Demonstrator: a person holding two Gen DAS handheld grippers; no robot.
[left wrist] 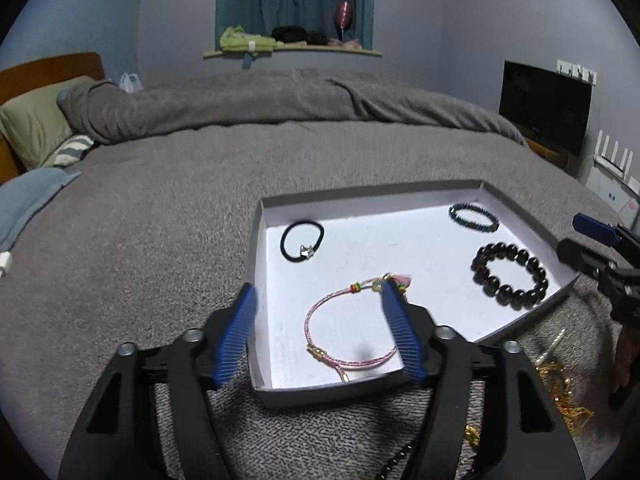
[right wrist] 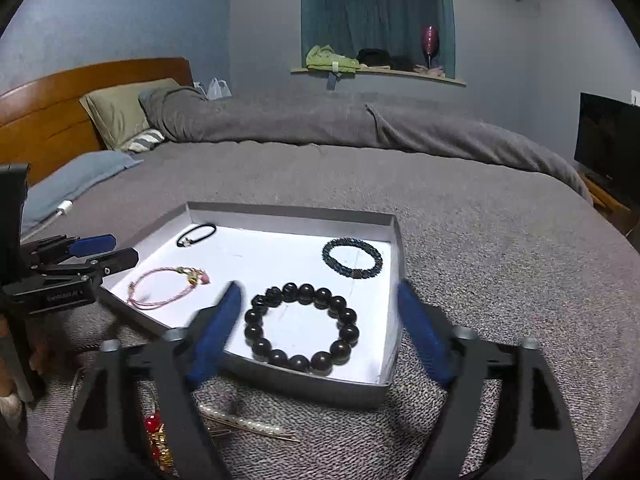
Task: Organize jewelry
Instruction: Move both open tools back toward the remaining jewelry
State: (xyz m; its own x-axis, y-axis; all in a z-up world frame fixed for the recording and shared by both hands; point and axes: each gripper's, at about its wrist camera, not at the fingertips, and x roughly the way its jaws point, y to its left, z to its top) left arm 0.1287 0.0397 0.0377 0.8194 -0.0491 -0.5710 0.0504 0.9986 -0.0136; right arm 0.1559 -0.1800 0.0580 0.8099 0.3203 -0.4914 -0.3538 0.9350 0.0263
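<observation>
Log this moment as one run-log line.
task: organize jewelry | left gripper: open, over pink cord bracelet | right gripper: open, over black bead bracelet | tray: four pieces inside

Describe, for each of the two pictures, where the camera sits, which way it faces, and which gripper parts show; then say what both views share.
Left wrist: sits on the left gripper, faces across the bed at the tray's near-left corner and pink cord bracelet; its open blue fingers show, with the right gripper at the right edge.
Right wrist: sits on the right gripper, faces the black bead bracelet; its open fingers show, the left gripper at the left.
Shared: tray, four pieces inside it, bed, window niche.
</observation>
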